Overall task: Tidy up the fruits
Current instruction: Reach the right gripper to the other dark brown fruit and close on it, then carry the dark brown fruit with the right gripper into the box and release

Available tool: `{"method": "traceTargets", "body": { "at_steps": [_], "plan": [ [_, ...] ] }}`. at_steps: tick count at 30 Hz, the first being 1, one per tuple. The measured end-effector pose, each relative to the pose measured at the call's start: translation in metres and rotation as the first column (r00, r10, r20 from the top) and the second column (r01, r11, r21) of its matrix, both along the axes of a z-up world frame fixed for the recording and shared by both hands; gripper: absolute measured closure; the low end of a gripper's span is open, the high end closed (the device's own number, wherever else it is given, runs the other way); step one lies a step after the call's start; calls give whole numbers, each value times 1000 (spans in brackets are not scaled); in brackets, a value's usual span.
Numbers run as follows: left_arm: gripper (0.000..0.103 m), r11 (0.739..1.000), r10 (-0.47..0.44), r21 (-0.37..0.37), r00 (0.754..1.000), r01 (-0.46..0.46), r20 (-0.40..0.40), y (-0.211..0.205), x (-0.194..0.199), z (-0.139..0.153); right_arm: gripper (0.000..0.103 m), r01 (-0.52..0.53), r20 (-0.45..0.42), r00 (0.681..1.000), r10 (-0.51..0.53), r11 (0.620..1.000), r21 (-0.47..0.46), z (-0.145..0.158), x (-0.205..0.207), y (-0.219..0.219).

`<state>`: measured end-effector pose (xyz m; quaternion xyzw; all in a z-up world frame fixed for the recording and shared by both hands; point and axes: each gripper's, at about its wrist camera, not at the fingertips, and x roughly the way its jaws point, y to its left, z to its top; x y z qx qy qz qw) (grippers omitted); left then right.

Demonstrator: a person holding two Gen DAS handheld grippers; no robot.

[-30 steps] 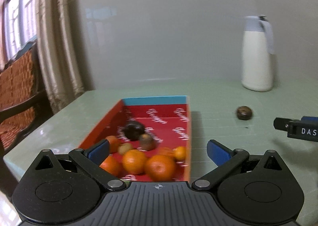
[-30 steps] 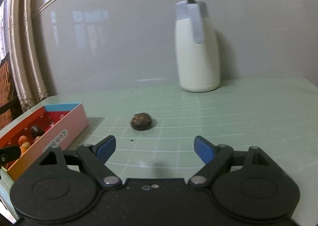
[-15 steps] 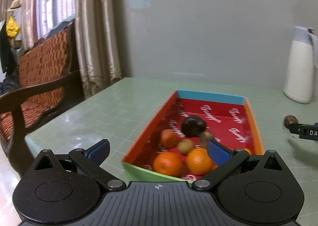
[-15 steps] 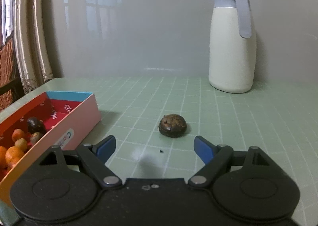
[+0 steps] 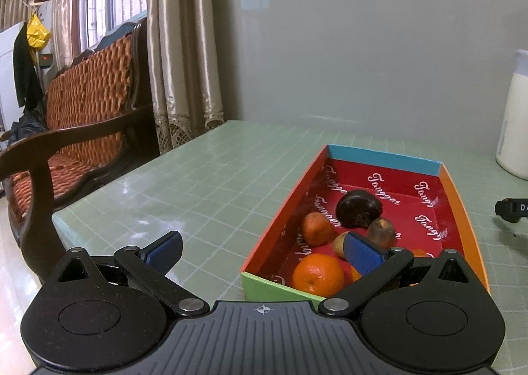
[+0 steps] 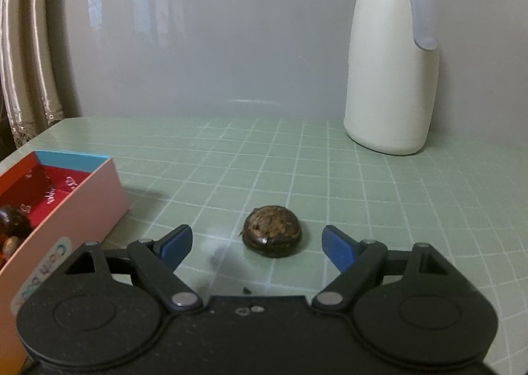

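Ahead of my right gripper (image 6: 256, 244): bare table (image 6: 363, 177), only the dark fruit (image 6: 272, 234).
Left flank: box (image 6: 82, 203) wall.
Far right: jug (image 6: 392, 78).

My right gripper (image 6: 255, 243): jaws wide apart, holding nothing. Dark brown fruit (image 6: 272, 235) on the green table (image 6: 396, 197), just ahead between my fingertips. Box (image 6: 71, 206) left of the fruit, contents indistinct. White jug (image 6: 391, 68) behind it, right.
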<state>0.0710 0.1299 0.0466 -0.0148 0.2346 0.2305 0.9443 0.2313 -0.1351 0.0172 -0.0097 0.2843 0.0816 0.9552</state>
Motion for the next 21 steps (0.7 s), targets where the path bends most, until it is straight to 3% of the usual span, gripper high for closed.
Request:
{"method": "traceTargets", "body": {
  "at_steps": [7,16,18,21],
  "plan": [
    [0,1000,1,-10,1000,-1,-10,3,2,-6,19,-5,-23,1000,5,1000,0,-2,12,1],
    [0,1000,1,-19,1000,-1,-18,3,4,-10,40,10,-60,998,-8,999,34,-4,19,-5],
    [0,1000,0,-20,1000,0,-19,4,3,-10,53,7,-56,998,-5,999,38,-4,19,-5],
    [0,1000,1,-22,1000,-2,-22,4,4,-12,61,2,-53,999,1,999,49,-4,18,-7]
  ]
}}
